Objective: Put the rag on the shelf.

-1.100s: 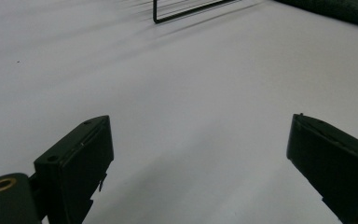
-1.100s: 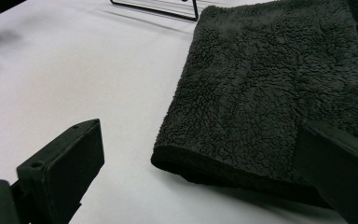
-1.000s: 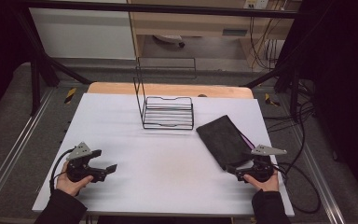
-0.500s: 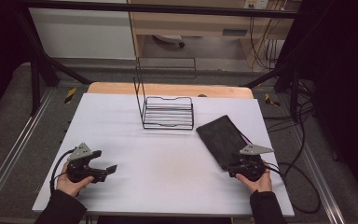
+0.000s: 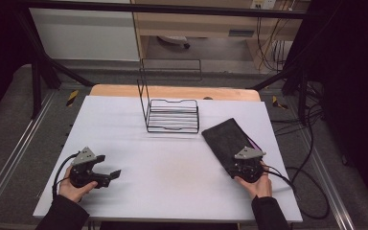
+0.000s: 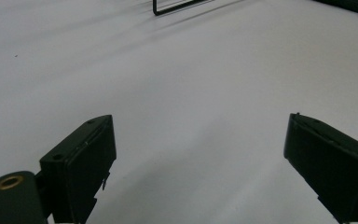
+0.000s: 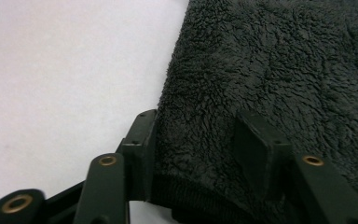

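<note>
Right tool [image 5: 239, 165] at near corner of dark fleece cloth [image 5: 227, 141], jaws just closing astride its edge. Left tool [image 5: 111, 176] open, well apart from cloth.

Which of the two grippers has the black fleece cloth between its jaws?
The right gripper: its jaws straddle the black fleece cloth. The left gripper is open over bare table.
</note>
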`<state>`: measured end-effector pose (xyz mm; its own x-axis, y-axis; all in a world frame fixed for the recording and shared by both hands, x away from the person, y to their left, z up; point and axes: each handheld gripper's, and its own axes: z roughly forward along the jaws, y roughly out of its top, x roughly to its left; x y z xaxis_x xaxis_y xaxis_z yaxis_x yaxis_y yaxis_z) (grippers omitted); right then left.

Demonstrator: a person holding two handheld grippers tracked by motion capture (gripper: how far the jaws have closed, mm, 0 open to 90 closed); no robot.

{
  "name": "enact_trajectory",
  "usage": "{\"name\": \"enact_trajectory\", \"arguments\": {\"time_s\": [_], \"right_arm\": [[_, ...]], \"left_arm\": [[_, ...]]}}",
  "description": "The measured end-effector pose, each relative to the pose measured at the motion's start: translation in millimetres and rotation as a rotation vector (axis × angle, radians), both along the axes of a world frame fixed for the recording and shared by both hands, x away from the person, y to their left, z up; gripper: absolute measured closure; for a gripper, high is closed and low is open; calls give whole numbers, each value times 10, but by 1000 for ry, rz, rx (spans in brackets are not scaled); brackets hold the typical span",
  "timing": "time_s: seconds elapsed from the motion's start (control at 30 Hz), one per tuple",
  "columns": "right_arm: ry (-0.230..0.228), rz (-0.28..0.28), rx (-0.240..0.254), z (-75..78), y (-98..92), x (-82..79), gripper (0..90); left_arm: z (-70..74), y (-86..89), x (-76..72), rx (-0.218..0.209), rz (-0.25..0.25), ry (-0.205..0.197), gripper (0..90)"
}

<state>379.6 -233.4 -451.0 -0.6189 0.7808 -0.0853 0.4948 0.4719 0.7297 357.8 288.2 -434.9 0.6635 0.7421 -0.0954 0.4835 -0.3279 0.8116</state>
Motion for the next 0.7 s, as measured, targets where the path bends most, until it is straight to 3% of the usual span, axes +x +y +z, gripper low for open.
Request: {"name": "enact_trajectory", "arguments": {"time_s": [0.43, 0.7], "right_arm": [[-9, -14, -39, 21, -22, 33, 728], [16, -21, -8, 56, -53, 63, 802]], "left_arm": [[-5, -15, 1, 12, -6, 1, 96], [-6, -15, 5, 14, -6, 1, 100]]}}
